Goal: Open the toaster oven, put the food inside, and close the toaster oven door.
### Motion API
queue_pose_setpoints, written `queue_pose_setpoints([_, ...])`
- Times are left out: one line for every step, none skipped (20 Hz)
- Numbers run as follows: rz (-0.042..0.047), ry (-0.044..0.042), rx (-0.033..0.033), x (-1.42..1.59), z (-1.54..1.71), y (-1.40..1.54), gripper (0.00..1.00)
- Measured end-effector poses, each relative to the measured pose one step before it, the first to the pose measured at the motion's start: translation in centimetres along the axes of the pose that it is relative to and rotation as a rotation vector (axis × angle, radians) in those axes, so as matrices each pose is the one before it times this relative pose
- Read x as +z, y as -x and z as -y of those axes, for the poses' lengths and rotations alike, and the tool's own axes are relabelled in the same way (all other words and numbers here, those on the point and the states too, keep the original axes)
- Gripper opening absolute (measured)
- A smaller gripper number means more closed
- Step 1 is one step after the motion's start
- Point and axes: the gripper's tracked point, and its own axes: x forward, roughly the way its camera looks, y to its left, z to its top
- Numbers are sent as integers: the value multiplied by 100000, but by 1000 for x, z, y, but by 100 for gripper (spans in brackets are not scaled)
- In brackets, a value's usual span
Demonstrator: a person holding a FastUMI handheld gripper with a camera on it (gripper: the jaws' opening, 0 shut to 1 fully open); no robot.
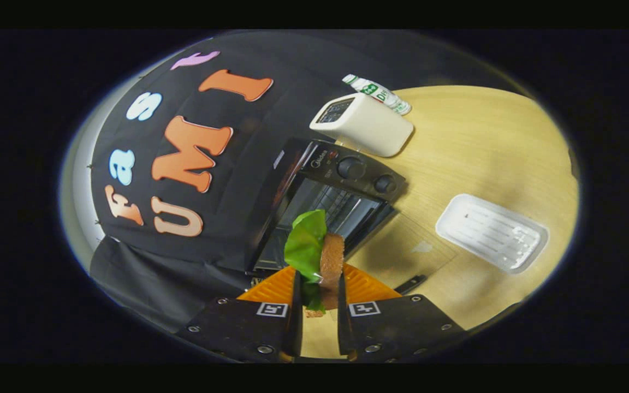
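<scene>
Pale wooden bench (489,158), black cloth wall behind. Jaws clenched on the food (317,256) (brown slice with a green leaf), held upright between them. Toaster oven (336,196): just beyond the jaws, door (402,245) open and lying flat. White box (366,126) and bottle (377,94) beyond the oven; clear tray (492,233) off to the right.
</scene>
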Motion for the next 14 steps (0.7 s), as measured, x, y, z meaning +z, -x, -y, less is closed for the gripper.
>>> queue_pose_setpoints([1247,-3229,741,-276,-297,-1136,26])
queue_pose_setpoints([303,-2436,569,-402,-206,-1203,26])
queue_pose_setpoints([345,-1746,-218,-399,-31,-1103,26])
queue_pose_setpoints([821,-1144,-545,-207,74,-1139,26])
queue_pose_setpoints([976,-979,-441,-267,-12,-1046,26])
queue_pose_setpoints([1640,-2033,160,-106,-123,-1197,26])
queue_pose_setpoints([1598,-2459,984,-103,-371,-952,26])
queue_pose_setpoints([1441,-2438,776,-166,-240,-975,26])
queue_pose_setpoints([1341,-1600,-577,-142,16,-947,26])
queue_pose_setpoints([1269,-351,-1068,-211,151,-904,26])
queue_pose_setpoints([1862,-1429,658,8,-283,-706,26])
queue_pose_setpoints([2358,-1904,125,133,-370,-654,26])
queue_pose_setpoints([1593,-1175,-801,100,124,-575,27])
queue_pose_setpoints([1175,-946,-190,26,-140,-616,26])
